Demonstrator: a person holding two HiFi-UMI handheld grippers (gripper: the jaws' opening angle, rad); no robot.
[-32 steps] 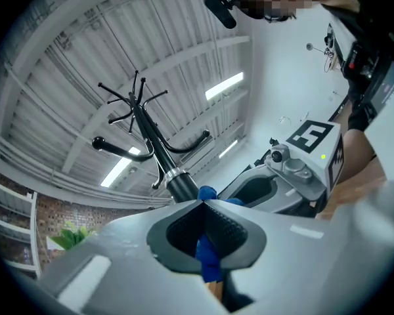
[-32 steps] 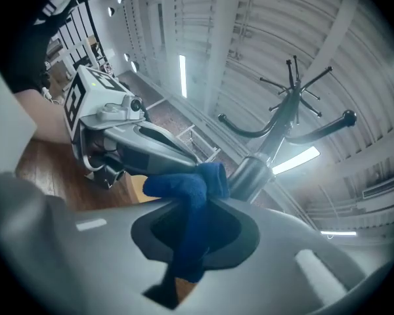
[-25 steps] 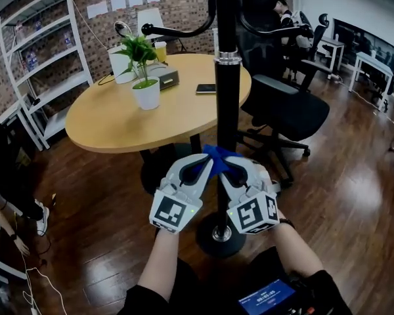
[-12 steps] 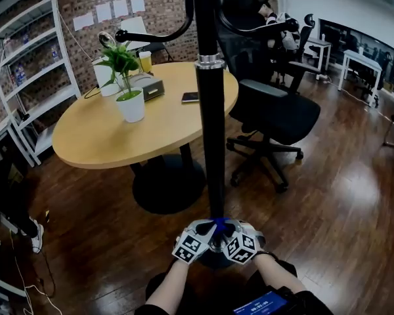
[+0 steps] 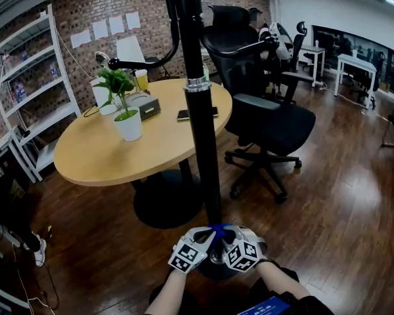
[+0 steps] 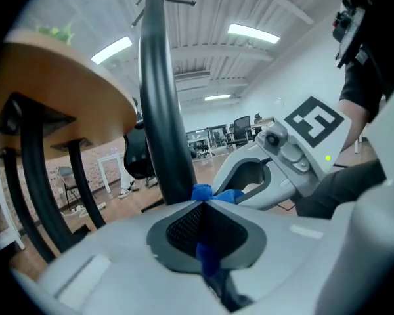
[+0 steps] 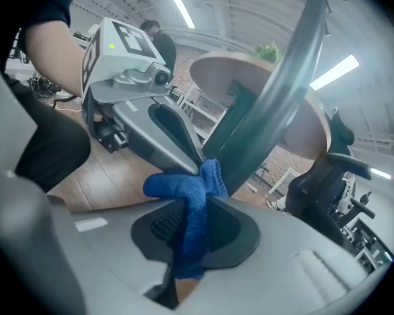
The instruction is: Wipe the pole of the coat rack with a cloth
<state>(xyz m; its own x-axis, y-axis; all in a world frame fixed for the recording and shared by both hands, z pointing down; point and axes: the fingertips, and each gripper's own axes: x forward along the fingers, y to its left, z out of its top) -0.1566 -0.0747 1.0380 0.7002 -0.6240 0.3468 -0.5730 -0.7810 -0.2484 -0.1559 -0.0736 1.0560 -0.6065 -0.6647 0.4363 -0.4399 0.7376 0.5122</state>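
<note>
Pinching a blue cloth (image 5: 218, 228) from both sides here: the left gripper (image 5: 207, 236) and the right gripper (image 5: 226, 236) sit side by side, low down at the near end of the scene, just above the wood floor (image 5: 341, 195). Their tips meet right at the black pole (image 5: 200, 123) of the coat rack, close to its base.

In the left gripper view the jaws are closed on a strip of the cloth, and the rest is bunched up against the pole just past the tips. Same deal in the right gripper view: the jaws are clamped on the cloth, with a fat blue wad pushed against the pole. Can't really tell how far round the pole the cloth goes.

The pole runs straight up out of the top of the head view, with a silver collar (image 5: 197, 84) partway up and curved hooks above that.

Behind the rack to the left there's a round wooden tabletop (image 5: 105, 156) with a potted plant (image 5: 126, 120) and a phone (image 5: 184, 115) on it. A black office chair (image 5: 269, 117) is on the right, and a white shelf unit (image 5: 26, 97) stands by the brick wall at far left.
</note>
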